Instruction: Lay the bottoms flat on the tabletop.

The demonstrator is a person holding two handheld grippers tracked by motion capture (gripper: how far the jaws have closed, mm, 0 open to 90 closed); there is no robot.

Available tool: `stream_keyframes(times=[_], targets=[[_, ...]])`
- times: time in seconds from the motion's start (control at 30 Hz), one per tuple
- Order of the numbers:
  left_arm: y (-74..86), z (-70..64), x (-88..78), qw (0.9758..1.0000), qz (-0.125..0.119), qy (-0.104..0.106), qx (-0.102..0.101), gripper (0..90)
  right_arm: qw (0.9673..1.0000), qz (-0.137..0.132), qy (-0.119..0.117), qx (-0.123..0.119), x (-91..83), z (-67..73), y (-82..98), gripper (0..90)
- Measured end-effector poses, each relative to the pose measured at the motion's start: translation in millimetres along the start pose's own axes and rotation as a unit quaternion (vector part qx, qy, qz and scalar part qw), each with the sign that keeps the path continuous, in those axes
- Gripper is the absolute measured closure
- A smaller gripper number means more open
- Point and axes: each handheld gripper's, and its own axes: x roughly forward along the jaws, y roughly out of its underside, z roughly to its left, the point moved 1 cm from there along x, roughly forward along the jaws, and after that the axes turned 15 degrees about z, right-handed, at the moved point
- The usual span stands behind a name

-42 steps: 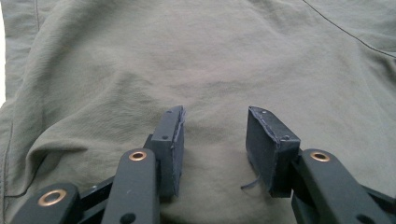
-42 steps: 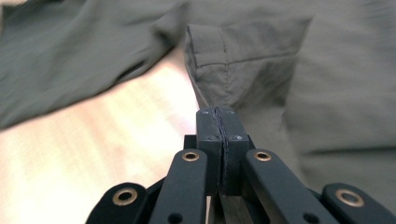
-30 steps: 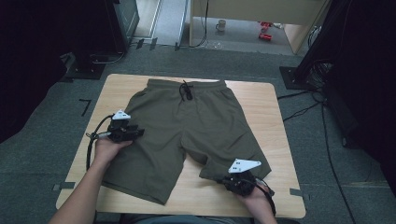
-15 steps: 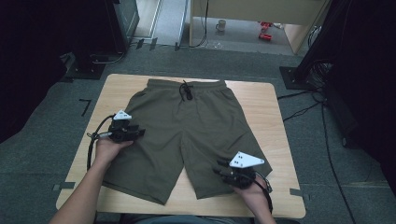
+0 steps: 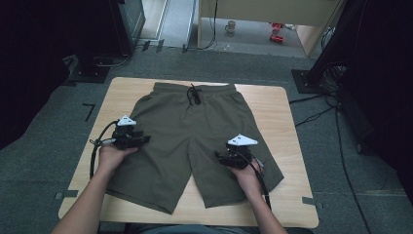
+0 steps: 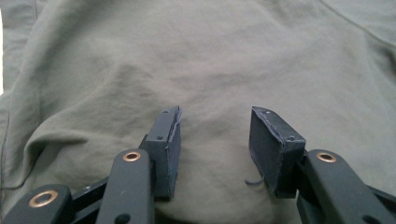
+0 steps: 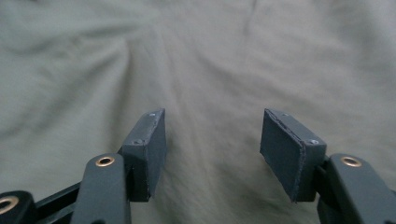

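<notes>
Right tongs (image 5: 233, 157) just let go of the hem corner, jaws opening with no cloth between them, and slid up over the right leg of the olive shorts (image 5: 195, 131), now flat on the surface (image 5: 292, 195). Left tongs (image 5: 132, 140) spread above the left leg. Looks ready to fold. Count: one shorts, two tongs.

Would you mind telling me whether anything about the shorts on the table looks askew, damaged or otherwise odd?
Nothing serious stands out. The olive shorts lie flat on the wooden table, waistband at the far side, drawstring centred. The only flaw is soft wrinkling in the fabric near the left hand-held gripper. No tear or stain shows.
</notes>
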Motion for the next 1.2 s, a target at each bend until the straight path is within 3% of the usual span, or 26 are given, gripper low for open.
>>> stream_keyframes(times=[0.13, 0.23, 0.4, 0.5, 0.57, 0.63, 0.67, 0.73, 0.8, 0.83, 0.87, 0.9, 1.03, 1.13, 1.2], targets=[[2.3, 2.7, -0.4, 1.0, -0.001, 0.005, -0.006, 53.4, 0.9997, 0.013, 0.017, -0.013, 4.2, 1.4, 1.5, 37.6], [4.7, 0.5, 0.1, 1.0, -0.002, 0.007, -0.006, 52.5, 0.9987, 0.02, 0.03, -0.036, 2.3, 5.8, 5.9, 32.0], [8.3, -4.9, 0.4, 0.9998, -0.008, 0.016, -0.005, 49.5, 0.9988, 0.023, 0.034, -0.027, -6.6, 7.0, 18.9, 27.6], [11.5, -9.3, 0.7, 0.9975, -0.012, 0.067, -0.019, 48.7, 0.9986, 0.022, 0.045, -0.019, -13.1, 11.1, 28.5, 27.7], [13.0, -14.1, 0.2, 0.9965, -0.008, 0.079, -0.024, 48.1, 0.998, 0.019, 0.059, -0.012, -17.2, 15.1, 34.8, 24.9], [15.1, -22.1, -0.3, 0.9975, -0.006, 0.069, -0.014, 45.9, 0.9971, 0.023, 0.072, 0.013, -20.2, 19.0, 40.3, 20.5], [16.5, -26.7, -0.7, 0.9982, -0.004, 0.06, -0.005, 44.7, 0.9973, 0.026, 0.064, 0.023, -21.1, 20.7, 42.3, 19.0], [17.8, -35.0, -2.0, 0.9991, 0.007, 0.039, 0.014, 43.5, 0.9978, 0.031, 0.057, 0.013, -21.4, 26.5, 44.3, 15.4], [17.8, -39.2, -3.5, 0.9991, 0.019, 0.03, 0.025, 42.4, 0.9988, 0.03, 0.037, -0.015, -22.0, 28.4, 44.7, 22.3], [17.7, -39.8, -3.7, 0.999, 0.02, 0.029, 0.029, 42.6, 0.999, 0.027, 0.025, -0.025, -23.6, 26.4, 43.8, 37.2], [17.6, -39.6, -3.7, 0.9987, 0.019, 0.033, 0.033, 43.6, 0.9988, 0.023, 0.014, -0.041, -26.3, 23.4, 42.1, 43.8], [17.3, -38.8, -4.0, 0.9985, 0.017, 0.037, 0.036, 46.5, 0.9986, 0.012, 0.021, -0.047, -29.0, 20.6, 39.3, 38.7], [14.0, -33.6, -8.0, 0.999, 0.01, 0.034, 0.027, 47.7, 0.9991, -0.022, 0.013, -0.034, -41.7, 0.1, 21.2, 40.0], [12.1, -28.6, -11.8, 0.9995, 0.003, 0.013, 0.028, 47.6, 0.9985, -0.041, 0.019, -0.03, -49.9, -20.0, 9.6, 43.4], [12.0, -24.1, -13.1, 0.9994, -0.006, 0.0, 0.033, 47.8, 0.9987, -0.04, 0.021, -0.025, -51.1, -34.8, 5.6, 45.5]])
